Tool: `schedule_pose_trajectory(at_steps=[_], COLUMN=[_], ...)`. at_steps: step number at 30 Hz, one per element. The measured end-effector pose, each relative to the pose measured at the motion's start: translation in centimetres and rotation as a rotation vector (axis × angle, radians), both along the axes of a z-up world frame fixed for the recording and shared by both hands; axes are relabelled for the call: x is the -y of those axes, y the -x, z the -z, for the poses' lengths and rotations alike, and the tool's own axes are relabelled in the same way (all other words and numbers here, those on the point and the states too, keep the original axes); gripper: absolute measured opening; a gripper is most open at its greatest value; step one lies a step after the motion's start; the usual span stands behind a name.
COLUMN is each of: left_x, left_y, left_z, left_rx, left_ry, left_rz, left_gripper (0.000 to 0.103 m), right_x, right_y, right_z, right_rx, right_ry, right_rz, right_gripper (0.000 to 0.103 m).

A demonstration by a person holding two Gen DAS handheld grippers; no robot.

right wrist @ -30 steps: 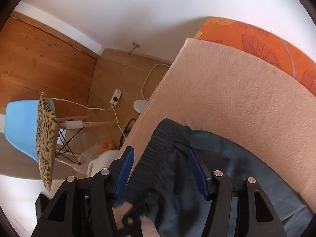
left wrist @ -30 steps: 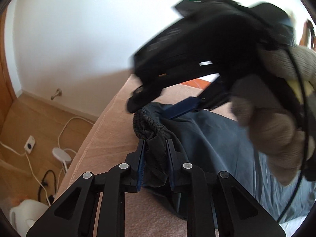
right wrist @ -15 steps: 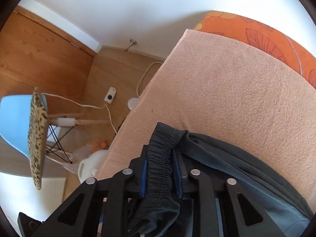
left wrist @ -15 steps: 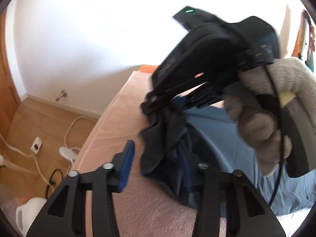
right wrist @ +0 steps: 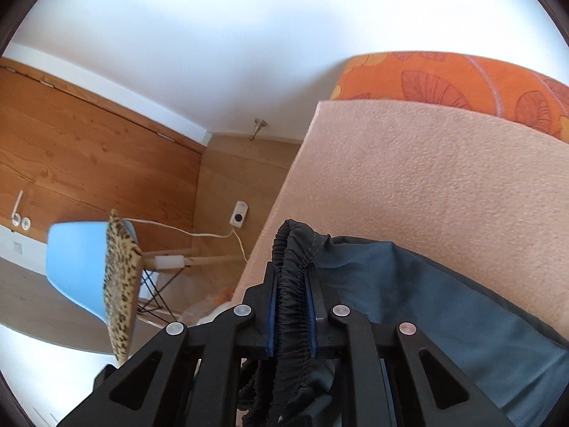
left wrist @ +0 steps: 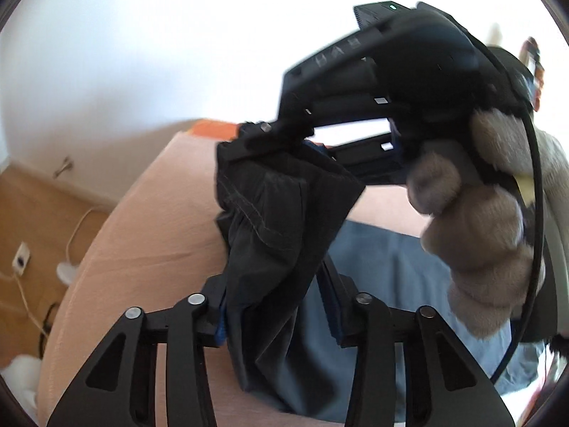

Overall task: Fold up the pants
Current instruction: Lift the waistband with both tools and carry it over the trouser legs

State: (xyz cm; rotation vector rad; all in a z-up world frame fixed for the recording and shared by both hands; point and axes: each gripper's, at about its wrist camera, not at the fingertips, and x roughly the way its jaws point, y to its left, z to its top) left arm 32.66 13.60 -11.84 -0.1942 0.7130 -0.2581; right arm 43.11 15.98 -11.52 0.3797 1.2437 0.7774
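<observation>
Wooden flooring (right wrist: 81, 163) and a white wall (right wrist: 249, 35) are framing the scene, with a blue chair (right wrist: 76, 270) carrying a leopard-print cushion (right wrist: 121, 284) standing at the far left of the right wrist view. Beside it, a white cable (right wrist: 213, 235) is running across the floor to a small white plug unit (right wrist: 239, 215). Further right, a peach blanket (right wrist: 426, 192) is covering the bed, and an orange patterned pillow (right wrist: 462, 82) is lying along its far edge.

On the blanket, close to its left edge, the dark blue-grey pants (right wrist: 444, 302) are lying, with their waistband end lifted off the surface.

In the left wrist view, the left gripper (left wrist: 277, 306) is sitting low in the middle, its jaws closing with a hanging fold of the pants (left wrist: 270, 249) passing between them; the cloth is lying against the left pad, while the right pad is standing clear of it.

Up and to the right, the right gripper (left wrist: 263, 138) is carrying the bunched top of the garment above the bed, held by a hand in a grey knitted glove (left wrist: 480, 238) at the right side. In its own view, the right gripper (right wrist: 291, 302) is closing its jaws and is pinching the gathered elastic waistband (right wrist: 291, 284) between its blue pads.
</observation>
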Motion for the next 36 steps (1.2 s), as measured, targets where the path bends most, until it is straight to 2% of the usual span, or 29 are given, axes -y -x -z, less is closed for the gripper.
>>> schedule_pose_trajectory(at_steps=[6,10,16,18,23,27,30,32,36], left_x=[3.4,7.1,11.1,11.5,12.4,15.2,17.9,19.3,21.9], left_y=[1.6,2.9,5.3,5.9,6.8,7.4,6.9,6.8,6.8], left_z=[-3.7,-5.8,-7.1,-7.0,-5.9,-5.1,-2.8,-1.1,0.5], left_rx=[0.043,0.055,0.025,0.023,0.004,-0.038,-0.092,-0.136,-0.178], left_ry=[0.038,0.038,0.087,0.075,0.062,0.003,-0.064,-0.065,-0.028], left_rz=[0.084,0.161,0.255,0.263,0.280,0.298,0.323,0.340,0.363], left_gripper=[0.039,0.039,0.040,0.040,0.040,0.040,0.040,0.040,0.040], right_x=[6.4,11.5,20.8,23.9,30.4,34.3,37.1,38.3,40.0], right_y=[1.9,3.8,7.3,8.5,11.5,13.3,14.1,14.4,15.1], right_z=[-4.2,-6.5,-8.2,-8.3,-7.0,-4.6,-1.7,0.1,3.2], right_rx=[0.040,0.079,0.111,0.121,0.111,0.091,0.042,0.018,-0.030], right_ry=[-0.091,-0.101,-0.117,-0.110,-0.129,-0.141,-0.136,-0.131,-0.129], right_rz=[0.082,0.139,0.229,0.259,0.329,0.387,0.436,0.462,0.473], right_gripper=[0.011,0.011,0.011,0.011,0.011,0.011,0.011,0.011,0.011])
